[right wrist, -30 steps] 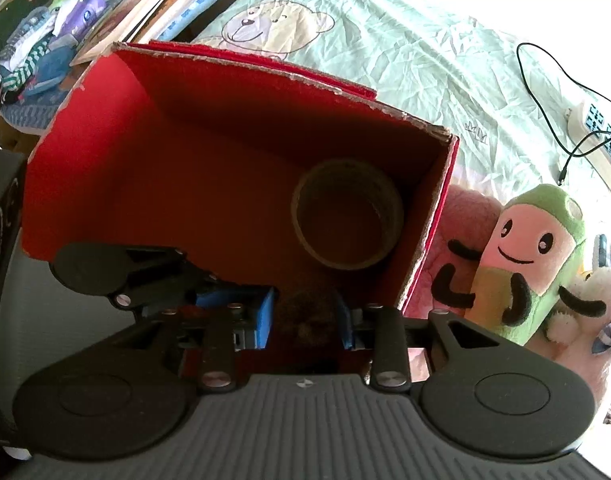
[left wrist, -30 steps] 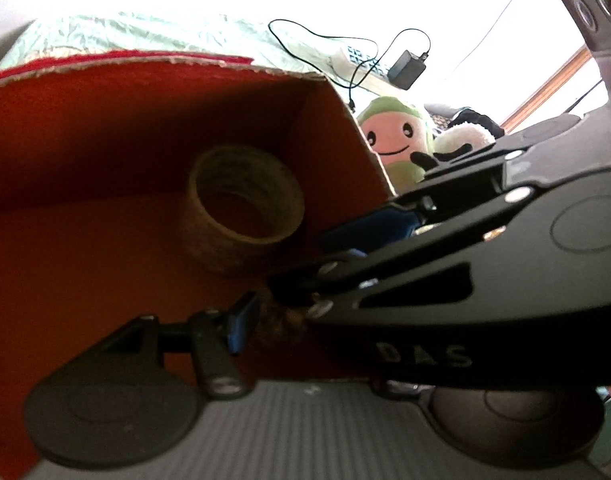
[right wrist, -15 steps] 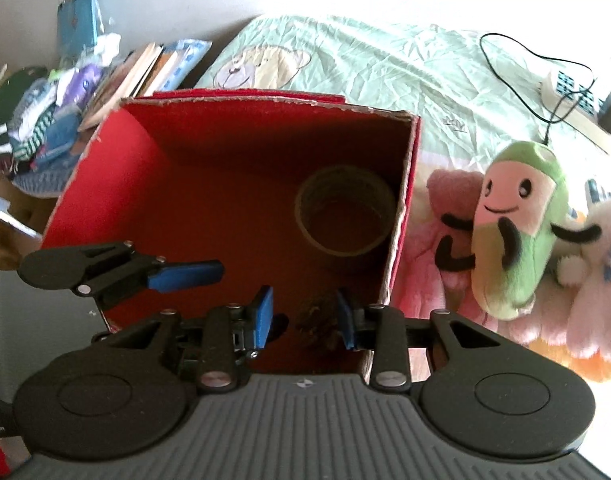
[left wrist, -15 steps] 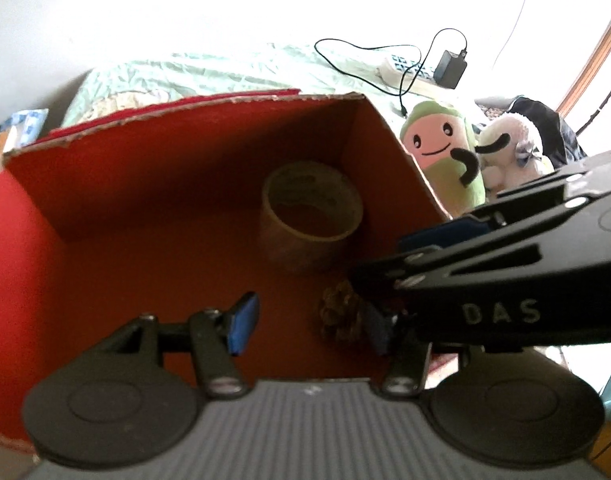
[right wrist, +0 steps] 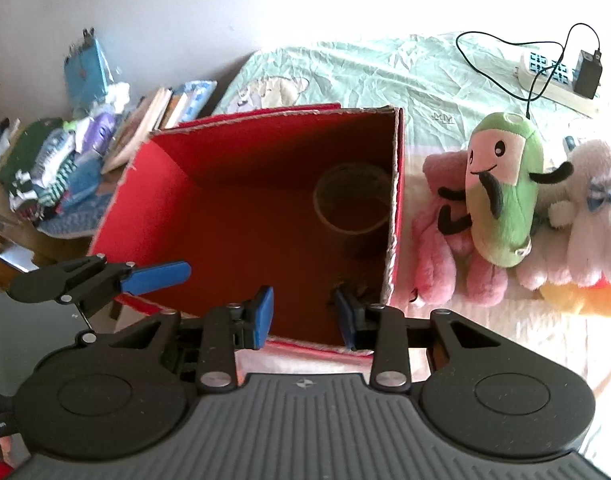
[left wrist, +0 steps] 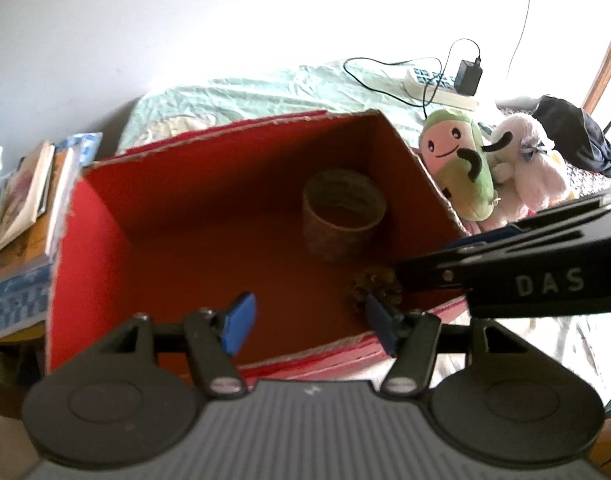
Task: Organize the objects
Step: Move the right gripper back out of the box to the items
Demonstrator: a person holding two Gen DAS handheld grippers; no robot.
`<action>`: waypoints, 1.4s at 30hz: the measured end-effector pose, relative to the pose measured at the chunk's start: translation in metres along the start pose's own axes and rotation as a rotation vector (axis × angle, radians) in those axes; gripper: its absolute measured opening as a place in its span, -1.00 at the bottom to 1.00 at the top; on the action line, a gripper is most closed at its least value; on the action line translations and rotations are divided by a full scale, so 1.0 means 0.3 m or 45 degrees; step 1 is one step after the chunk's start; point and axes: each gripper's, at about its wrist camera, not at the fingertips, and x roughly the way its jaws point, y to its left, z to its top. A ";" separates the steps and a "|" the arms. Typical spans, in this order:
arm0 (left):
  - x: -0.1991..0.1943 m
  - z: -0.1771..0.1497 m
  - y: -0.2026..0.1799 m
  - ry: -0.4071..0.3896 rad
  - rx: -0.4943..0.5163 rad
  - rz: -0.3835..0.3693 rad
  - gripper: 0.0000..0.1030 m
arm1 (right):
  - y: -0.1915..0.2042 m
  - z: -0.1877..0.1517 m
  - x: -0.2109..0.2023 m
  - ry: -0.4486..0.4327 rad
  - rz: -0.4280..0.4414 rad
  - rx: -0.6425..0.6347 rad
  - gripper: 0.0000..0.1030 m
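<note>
I've let the pinecone (left wrist: 375, 286) drop into the red box (left wrist: 209, 240); both my right gripper (right wrist: 303, 314) and left gripper (left wrist: 307, 320) now gape empty, so next the plush toys (right wrist: 501, 192).

Both the left gripper (left wrist: 310, 322) and the right gripper (right wrist: 302, 315) are black, with blue finger pads (left wrist: 237, 323), silver screws (right wrist: 215, 379) and ribbed grey bodies; white "DAS" lettering (left wrist: 550, 283) marks one.

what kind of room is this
Most likely a bedroom: a bed with a green cartoon-bear sheet, plush toys lying on it beside the red box, and folded clothes stacked nearby.
</note>
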 end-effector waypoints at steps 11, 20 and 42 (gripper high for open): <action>-0.059 -0.051 0.005 -0.007 -0.014 0.062 0.31 | 0.030 -0.064 -0.044 -0.051 0.048 0.043 -0.29; -0.083 -0.100 -0.009 0.001 -0.002 0.090 0.40 | 0.056 -0.127 -0.054 -0.069 0.058 0.058 -0.29; -0.025 -0.248 -0.052 0.170 -0.001 0.129 0.52 | 0.001 -0.309 0.008 -0.008 0.096 0.275 -0.29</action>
